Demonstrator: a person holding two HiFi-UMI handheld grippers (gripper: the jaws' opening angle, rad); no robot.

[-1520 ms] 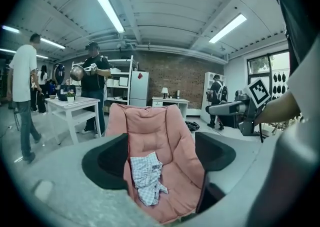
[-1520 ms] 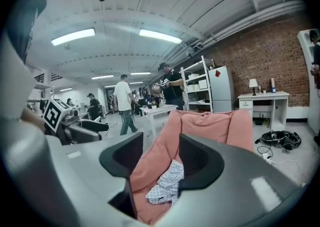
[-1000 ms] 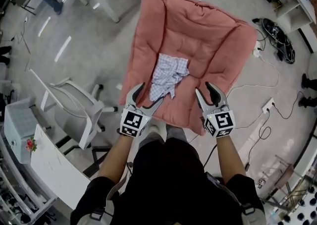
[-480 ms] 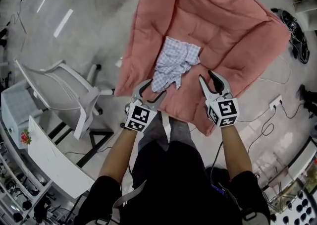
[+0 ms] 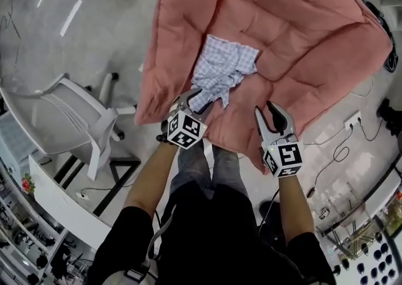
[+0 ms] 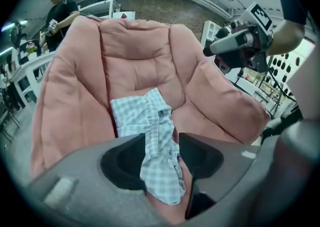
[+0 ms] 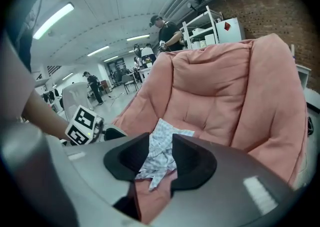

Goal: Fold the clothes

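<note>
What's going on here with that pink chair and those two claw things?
A person is standing over a pink padded chair, holding a two-jaw gripper in each hand, to fold a crumpled checked garment lying on the seat. The left gripper is down at the garment's near end; its jaws have just been closing with the cloth between them, though not clearly clamped yet. The right gripper hangs over the chair's front edge; its jaws have just closed a little too, with nothing between them.
</note>
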